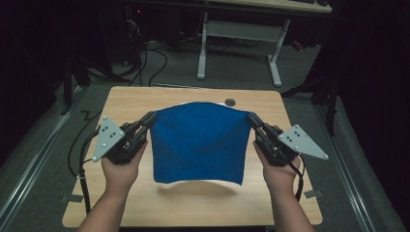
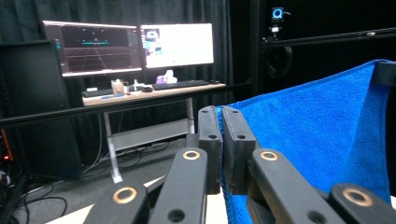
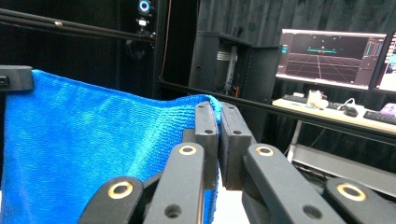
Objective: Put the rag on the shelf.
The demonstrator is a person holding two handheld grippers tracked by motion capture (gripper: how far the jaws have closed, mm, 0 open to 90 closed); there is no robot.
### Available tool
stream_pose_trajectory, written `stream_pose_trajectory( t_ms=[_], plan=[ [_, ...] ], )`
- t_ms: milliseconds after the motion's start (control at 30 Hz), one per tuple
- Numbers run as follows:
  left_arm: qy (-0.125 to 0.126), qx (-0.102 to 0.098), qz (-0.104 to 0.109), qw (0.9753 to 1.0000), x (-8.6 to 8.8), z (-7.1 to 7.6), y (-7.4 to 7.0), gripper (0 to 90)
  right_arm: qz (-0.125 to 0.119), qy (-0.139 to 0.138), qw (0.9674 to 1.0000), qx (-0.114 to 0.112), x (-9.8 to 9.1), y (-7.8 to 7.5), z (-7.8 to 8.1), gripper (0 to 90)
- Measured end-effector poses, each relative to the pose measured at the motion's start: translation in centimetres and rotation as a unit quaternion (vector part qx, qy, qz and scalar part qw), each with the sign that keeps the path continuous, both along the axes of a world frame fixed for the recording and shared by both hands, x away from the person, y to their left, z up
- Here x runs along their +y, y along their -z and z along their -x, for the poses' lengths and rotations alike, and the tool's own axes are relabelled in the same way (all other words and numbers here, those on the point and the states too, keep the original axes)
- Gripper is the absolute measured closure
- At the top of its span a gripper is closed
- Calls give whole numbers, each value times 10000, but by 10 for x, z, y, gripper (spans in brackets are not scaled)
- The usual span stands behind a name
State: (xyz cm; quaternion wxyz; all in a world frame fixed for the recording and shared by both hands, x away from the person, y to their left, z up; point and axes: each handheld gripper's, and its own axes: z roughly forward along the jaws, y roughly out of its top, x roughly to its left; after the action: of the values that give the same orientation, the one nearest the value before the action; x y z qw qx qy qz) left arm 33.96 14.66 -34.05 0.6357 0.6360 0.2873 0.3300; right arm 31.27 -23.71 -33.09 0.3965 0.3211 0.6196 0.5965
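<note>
Dark lab, wooden bench (image 1: 121, 203), each hand-held gripper (left (image 1: 149, 119), right (image 1: 252, 119)) pinching a blue cloth (image 1: 198, 142) corner, probably spreading it flat.

The high view is looking forward and down from above the person's side, taking in the whole wooden table (image 1: 145, 99) with grey floor and a second desk's legs beyond its far edge. The left gripper view is riding just behind the left tongs (image 2: 221, 116), facing out level across the room toward two lit monitors (image 2: 135, 44). The right gripper view is sitting equally close behind the right tongs (image 3: 218, 112), also facing roughly level, toward a monitor (image 3: 329, 56) at its right. All three are sharing the blue cloth (image 1: 198, 142) stretched between the tongs; each gripper view is catching the opposite tongs' tip at the cloth's far corner.
</note>
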Motion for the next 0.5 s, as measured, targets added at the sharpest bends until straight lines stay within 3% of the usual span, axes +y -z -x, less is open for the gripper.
stream_pose_trajectory(
  t_ms=[267,500],
  plan=[
    [-224,11,-8,9997,10,-21,-12,873,-70,43,9999,101,7,-11,-26,884],
    [-390,253,-90,9989,9,-55,-10,873,-94,147,9996,230,6,-14,-48,884]
  ],
)
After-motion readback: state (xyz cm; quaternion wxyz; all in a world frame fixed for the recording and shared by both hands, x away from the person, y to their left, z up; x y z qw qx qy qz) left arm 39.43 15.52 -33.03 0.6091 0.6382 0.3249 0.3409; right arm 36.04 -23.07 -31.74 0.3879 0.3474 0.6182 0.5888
